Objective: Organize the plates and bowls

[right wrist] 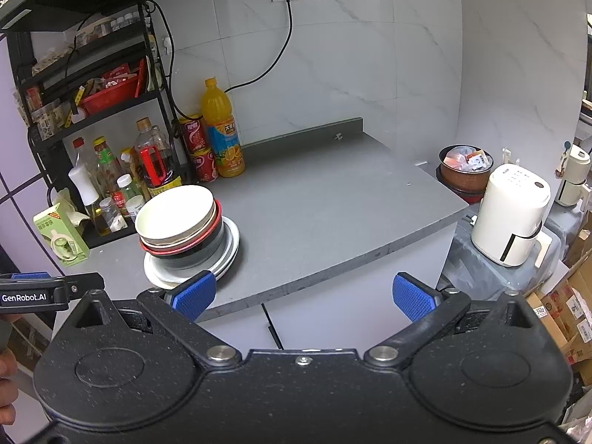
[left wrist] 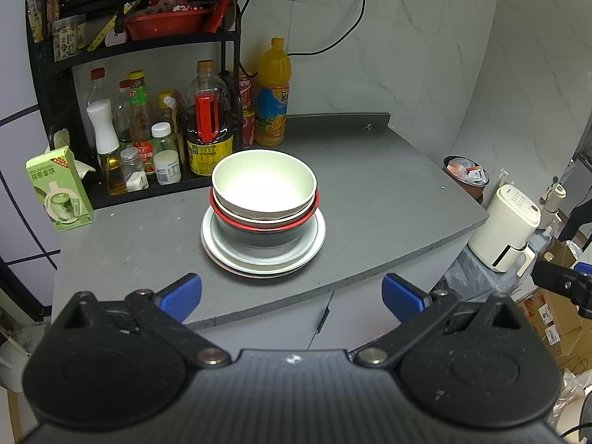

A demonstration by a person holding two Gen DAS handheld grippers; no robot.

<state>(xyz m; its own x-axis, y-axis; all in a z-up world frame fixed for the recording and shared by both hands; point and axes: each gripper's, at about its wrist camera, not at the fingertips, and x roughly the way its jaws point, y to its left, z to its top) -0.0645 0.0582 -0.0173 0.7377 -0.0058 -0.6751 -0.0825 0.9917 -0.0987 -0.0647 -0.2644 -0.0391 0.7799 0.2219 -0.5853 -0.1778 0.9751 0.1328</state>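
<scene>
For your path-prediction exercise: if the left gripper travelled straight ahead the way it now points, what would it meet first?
Probably the stacked dishes: the left gripper, open and empty, faces the plates under the bowls. Depth is unclear.

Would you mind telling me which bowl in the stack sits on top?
The white bowl sits on top, empty and upright. Beneath it nest a beige-rimmed bowl and a red-rimmed black bowl, all resting on the plates.

I'm seeing a matt cream bowl (left wrist: 264,181), glossy white plates (left wrist: 263,255), matt speckled grey countertop (left wrist: 370,199), textured blue pads (right wrist: 194,293).
</scene>
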